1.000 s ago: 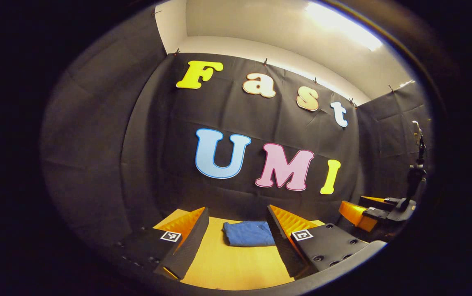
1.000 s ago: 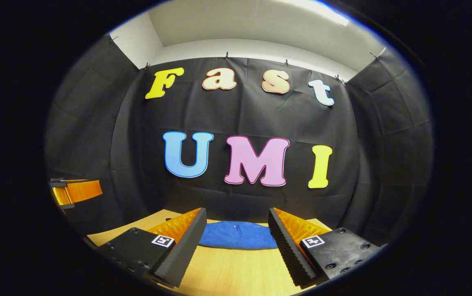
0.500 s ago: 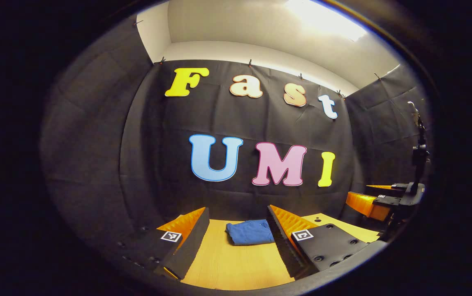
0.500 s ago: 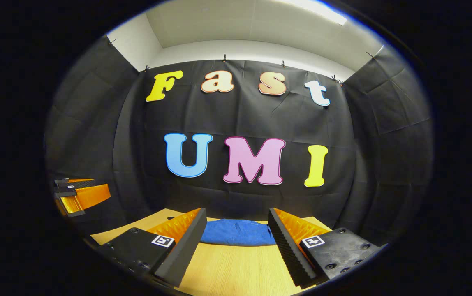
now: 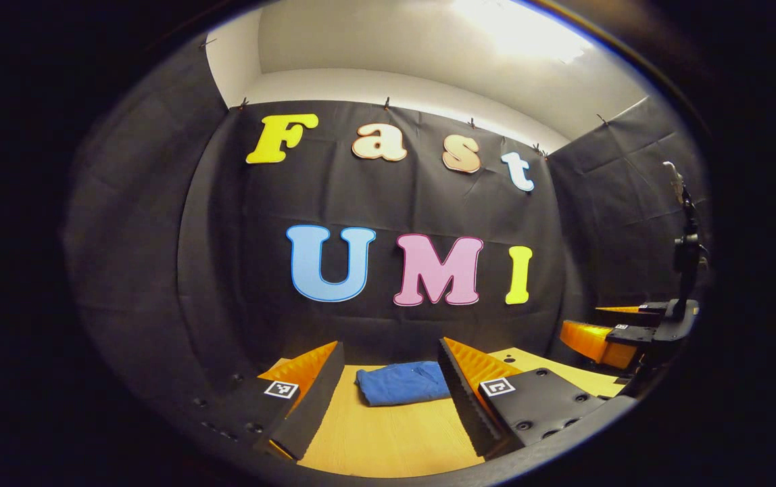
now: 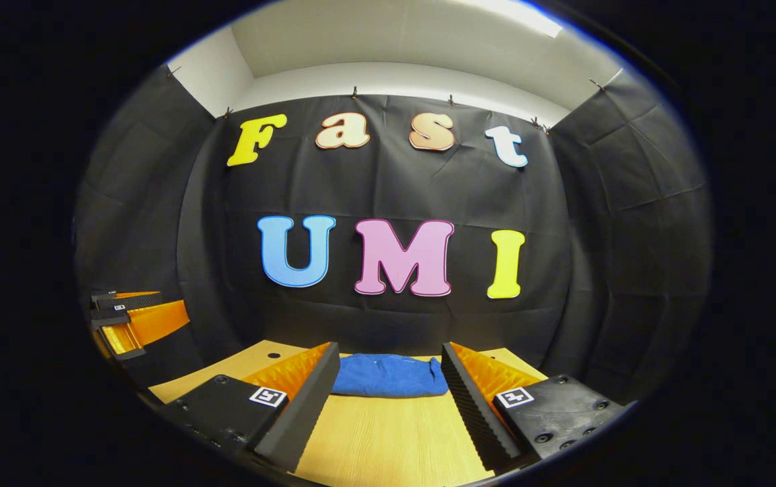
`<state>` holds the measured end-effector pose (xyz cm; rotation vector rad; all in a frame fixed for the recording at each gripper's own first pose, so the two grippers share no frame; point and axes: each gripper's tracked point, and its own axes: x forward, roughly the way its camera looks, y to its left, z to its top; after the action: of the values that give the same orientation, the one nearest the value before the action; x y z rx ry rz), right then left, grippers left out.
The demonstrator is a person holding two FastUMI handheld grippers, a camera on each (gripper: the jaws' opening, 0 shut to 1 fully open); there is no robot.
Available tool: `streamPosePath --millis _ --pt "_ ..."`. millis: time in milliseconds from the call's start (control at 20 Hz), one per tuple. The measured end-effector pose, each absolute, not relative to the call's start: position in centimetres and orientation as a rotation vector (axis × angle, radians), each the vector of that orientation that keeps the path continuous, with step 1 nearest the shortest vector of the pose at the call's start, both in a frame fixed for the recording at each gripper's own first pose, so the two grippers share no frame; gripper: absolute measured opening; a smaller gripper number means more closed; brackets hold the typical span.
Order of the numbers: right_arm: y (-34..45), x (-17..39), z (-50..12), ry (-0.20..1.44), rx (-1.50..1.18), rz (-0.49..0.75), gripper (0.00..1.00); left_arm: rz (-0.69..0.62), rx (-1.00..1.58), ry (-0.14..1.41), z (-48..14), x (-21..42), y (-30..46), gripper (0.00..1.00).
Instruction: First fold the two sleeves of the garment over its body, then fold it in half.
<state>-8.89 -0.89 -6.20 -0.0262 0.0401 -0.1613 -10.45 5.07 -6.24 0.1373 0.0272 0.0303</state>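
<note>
Both tongs, left (image 5: pixel 391 382) and right (image 6: pixel 388 385), gape empty; folded blue garment (image 5: pixel 403 383) lies well beyond.

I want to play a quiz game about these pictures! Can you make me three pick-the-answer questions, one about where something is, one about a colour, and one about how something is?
1. Where does the garment lie?
A. on the wooden table
B. on the floor
C. in a gripper

2. What colour is the garment?
A. red
B. blue
C. white

3. How are the right gripper and left gripper?
A. both shut on the garment
B. one shut, one open
C. both open, holding nothing

Answers:
1. A: it rests flat on the table, beyond the fingers.
2. B: the cloth is blue in both gripper views.
3. C: each has a wide gap between its fingers, and neither touches the garment.
</note>
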Motion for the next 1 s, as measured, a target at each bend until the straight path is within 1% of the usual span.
streamPosePath --millis 700,1000 --pt "-1.49 -7.91 -6.38 0.052 -0.028 -0.175 0.96 0.035 0.162 0.048 -6.1 -9.64 4.93 0.8" --pt "-1.13 -8.2 -6.11 0.036 -0.032 -0.173 0.96 0.009 0.142 0.047 -6.04 -9.56 4.46 0.8"
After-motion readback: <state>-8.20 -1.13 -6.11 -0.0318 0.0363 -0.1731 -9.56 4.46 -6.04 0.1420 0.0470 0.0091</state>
